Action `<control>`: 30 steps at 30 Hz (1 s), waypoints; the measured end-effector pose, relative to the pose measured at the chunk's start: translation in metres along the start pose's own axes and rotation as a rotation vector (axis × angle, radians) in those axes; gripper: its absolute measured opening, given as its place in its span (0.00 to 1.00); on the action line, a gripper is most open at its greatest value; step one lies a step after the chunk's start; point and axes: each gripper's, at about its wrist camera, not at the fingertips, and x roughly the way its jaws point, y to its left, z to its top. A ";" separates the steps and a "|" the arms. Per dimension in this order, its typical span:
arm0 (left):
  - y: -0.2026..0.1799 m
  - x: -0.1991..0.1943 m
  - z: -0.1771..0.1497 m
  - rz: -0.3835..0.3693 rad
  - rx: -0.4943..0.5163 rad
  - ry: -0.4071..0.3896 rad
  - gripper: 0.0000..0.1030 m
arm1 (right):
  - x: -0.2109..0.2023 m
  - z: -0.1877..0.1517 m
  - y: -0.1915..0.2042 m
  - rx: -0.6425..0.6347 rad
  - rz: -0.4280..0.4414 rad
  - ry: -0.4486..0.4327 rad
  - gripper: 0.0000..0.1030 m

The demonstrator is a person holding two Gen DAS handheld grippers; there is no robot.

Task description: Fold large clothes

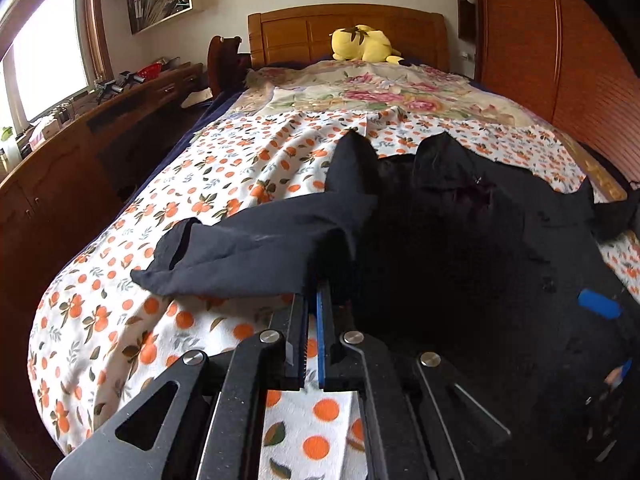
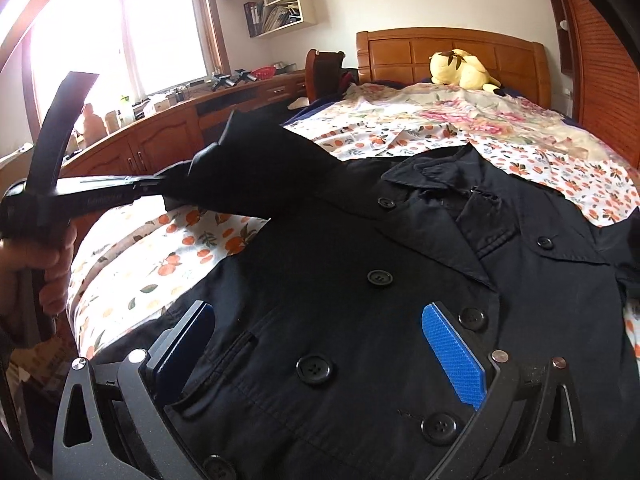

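Coat: a large black double-breasted coat [image 2: 360, 280] with round black buttons lies face up on a bed covered by a white sheet printed with orange fruit [image 1: 224, 168], collar toward the wooden headboard [image 1: 348, 30]. The left tongs [image 1: 314, 304] are pressed together on the coat's fabric at the base of its sleeve [image 1: 248, 248]; their tips vanish under the cloth, and the sleeve drapes out to the left over the sheet with its cuff open. In the right wrist view the same left tongs [image 2: 168, 192] appear at the left, held by the person's left hand [image 2: 56, 264], with the sleeve fabric [image 2: 260, 168] bunched up in a peak above the coat's shoulder.

The right tongs [image 2: 328, 344] are spread wide, with blue ridged pads [image 2: 452, 352] on the inner faces, poised over the coat's buttoned front and pinching nothing; whether the pads touch the cloth I cannot tell.

Farther up the bed lies a pale floral bedspread with pink roses [image 1: 380, 88], and a yellow plush toy [image 1: 364, 44] rests against the headboard. A long wooden counter [image 1: 120, 112] cluttered with small items runs along the window side, and slatted wooden wardrobe doors [image 1: 560, 60] stand on the opposite side.
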 end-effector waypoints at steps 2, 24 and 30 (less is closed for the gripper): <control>0.005 -0.003 -0.009 -0.015 -0.014 -0.002 0.03 | -0.001 0.001 0.002 -0.007 -0.006 0.010 1.00; 0.106 0.041 -0.035 0.010 -0.193 0.003 0.66 | -0.007 -0.001 0.035 -0.058 -0.073 0.073 1.00; 0.128 0.075 -0.030 0.013 -0.237 0.035 0.66 | -0.013 -0.004 0.037 -0.064 -0.101 0.063 1.00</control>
